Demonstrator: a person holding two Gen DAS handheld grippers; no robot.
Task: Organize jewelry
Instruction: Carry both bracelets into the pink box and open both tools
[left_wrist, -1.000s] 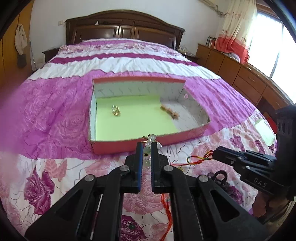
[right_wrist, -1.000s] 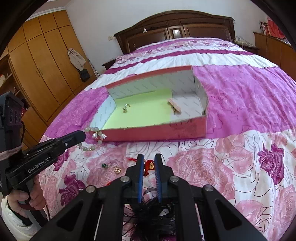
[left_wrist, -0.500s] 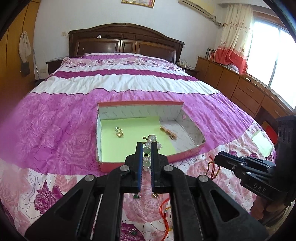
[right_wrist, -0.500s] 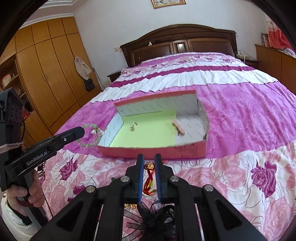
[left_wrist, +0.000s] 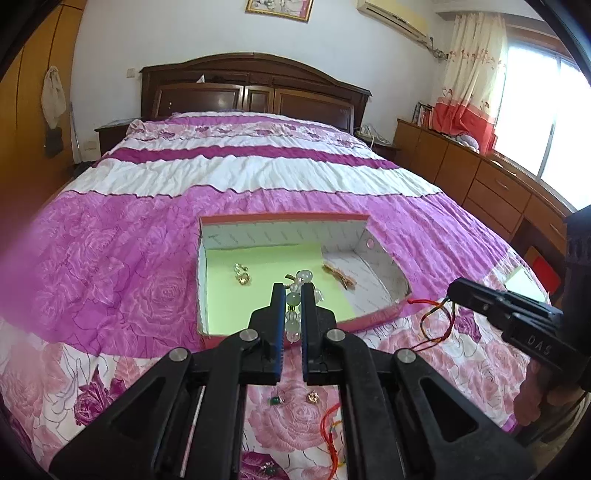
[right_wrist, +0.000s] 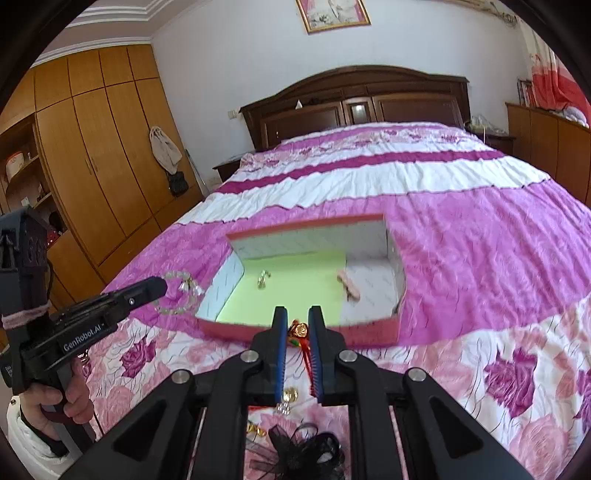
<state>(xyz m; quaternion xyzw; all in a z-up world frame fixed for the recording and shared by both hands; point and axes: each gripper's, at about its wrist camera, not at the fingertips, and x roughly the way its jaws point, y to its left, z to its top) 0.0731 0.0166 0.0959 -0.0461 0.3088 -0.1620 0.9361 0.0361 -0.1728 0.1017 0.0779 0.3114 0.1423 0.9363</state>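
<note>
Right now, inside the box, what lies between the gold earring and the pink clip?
Bare green lining only. The right wrist view shows it between the gold earring and pink clip.

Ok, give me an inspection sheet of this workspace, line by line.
Surface: pink floral bedspread.
Job's things: red cardboard box with green floor, gold earrings and pink clip inside.
Clutter: loose green and gold earrings, black mesh bow on the bedspread.
Grippers: left hand-held gripper shut on pale bead bracelet; right hand-held gripper shut on gold rose charm with red cord.
Cables: nothing seen.
Surroundings: wooden headboard, wardrobe.
</note>
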